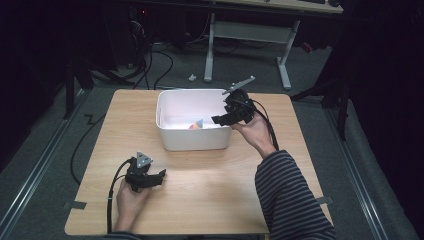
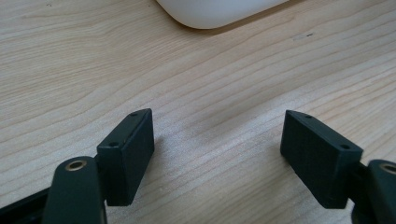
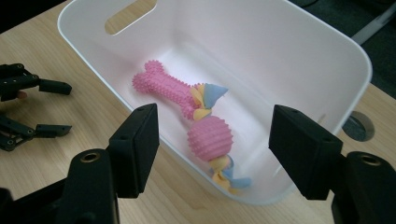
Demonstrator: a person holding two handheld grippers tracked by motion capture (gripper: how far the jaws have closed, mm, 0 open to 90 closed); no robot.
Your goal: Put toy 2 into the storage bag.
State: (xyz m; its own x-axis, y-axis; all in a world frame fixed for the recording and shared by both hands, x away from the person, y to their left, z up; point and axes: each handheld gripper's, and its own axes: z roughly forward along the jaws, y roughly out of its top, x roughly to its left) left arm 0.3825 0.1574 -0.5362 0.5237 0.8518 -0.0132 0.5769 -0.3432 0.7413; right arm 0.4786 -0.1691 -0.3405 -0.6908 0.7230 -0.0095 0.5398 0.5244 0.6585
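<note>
The scene is seen from above and behind the person in the high view, which faces forward and down over the whole desk from afar. The left gripper view is set low and close over the bare wood, and a corner of the white bin is caught at its top. The right gripper view is tilted down into the bin from just outside its wall. The bin and desk are shared by all three views.
</note>
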